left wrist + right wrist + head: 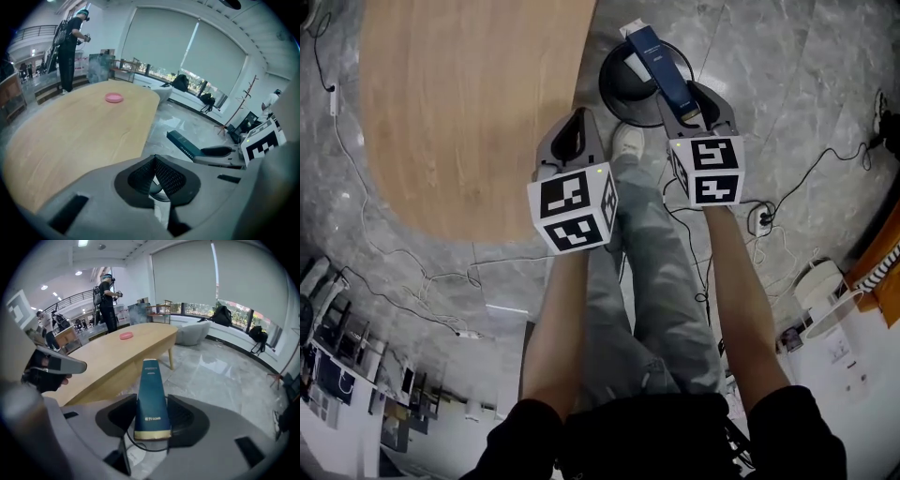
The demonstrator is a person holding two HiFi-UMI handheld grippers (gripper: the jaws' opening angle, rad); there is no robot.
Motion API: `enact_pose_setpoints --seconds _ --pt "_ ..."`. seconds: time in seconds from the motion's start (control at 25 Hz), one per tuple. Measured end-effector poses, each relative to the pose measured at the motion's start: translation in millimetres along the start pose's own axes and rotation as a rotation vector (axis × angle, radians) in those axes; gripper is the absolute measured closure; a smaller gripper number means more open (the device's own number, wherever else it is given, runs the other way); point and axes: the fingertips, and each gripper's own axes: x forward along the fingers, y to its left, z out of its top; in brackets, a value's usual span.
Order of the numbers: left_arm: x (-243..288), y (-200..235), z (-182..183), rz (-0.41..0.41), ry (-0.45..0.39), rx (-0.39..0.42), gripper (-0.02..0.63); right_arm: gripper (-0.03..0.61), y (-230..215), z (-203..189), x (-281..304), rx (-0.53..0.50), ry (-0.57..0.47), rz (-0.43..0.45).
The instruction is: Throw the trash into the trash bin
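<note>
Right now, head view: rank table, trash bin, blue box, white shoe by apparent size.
1. wooden table
2. trash bin, partly covered
3. blue box, held nearer the camera, so unsure against the bin
4. white shoe

Bin [619, 89]: right side hidden behind the box [664, 61] and right gripper [692, 105].
Box print: too small to read.
Table [469, 103]: cut off by the top edge, ahead of the left gripper [575, 131].
Pink thing [114, 97]: on the table far ahead of the left gripper, perhaps a dish; too small to tell.
Shoe [627, 141]: only the toe shows between the grippers.
</note>
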Motion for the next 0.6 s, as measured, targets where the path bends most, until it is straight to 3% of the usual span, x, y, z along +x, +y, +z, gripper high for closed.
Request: enact_pose_setpoints --seconds 0.32,0.52,0.6 --pt "2.2 -6.4 -0.2 -0.015 0.000 0.035 0.609 0.379 -13.7 -59.0 9.7 0.077 0.108 -0.042" --pt "-3.1 6.2 1.2 0.017 -0.031 0.003 0.609 0.379 -4.5 -51.9 7.6 0.040 0.099 -0.021" --pt "-9.2 16.4 2.7 0.040 -0.047 -0.010 0.609 0.416 4.2 -44.2 7.6 0.011 0.095 -0.007"
